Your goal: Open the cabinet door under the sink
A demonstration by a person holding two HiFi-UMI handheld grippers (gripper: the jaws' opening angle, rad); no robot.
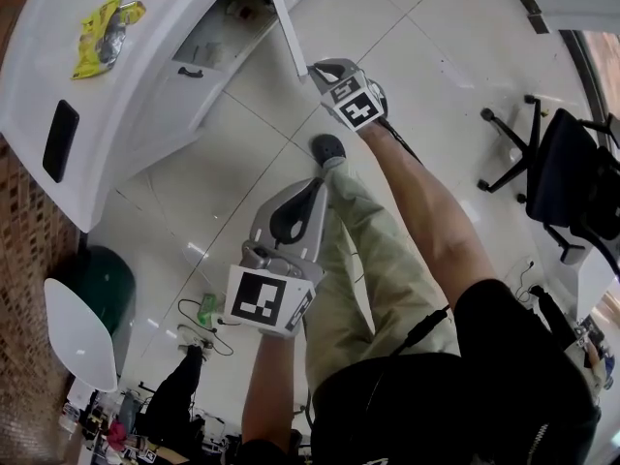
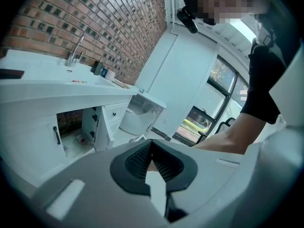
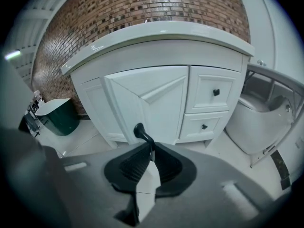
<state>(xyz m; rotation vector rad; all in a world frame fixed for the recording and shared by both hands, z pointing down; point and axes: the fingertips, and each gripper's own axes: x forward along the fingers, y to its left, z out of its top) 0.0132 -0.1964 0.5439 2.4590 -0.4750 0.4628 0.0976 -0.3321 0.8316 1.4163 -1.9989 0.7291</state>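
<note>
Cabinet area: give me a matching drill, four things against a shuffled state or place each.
1 cabinet door
2 right tongs
3 left tongs
4 yellow bag

a on the countertop
b shut, empty
c swung open
d gripping the door handle

Pairs: 1c, 2d, 3b, 4a

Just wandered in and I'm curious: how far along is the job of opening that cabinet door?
Mostly done: the cabinet door already stands swung out, and the cabinet interior shows. In hand: the right hand-held gripper is clamped on the door's black handle. Left: perhaps a wider swing, then letting go. The left hand-held gripper is shut, empty and idle.
</note>
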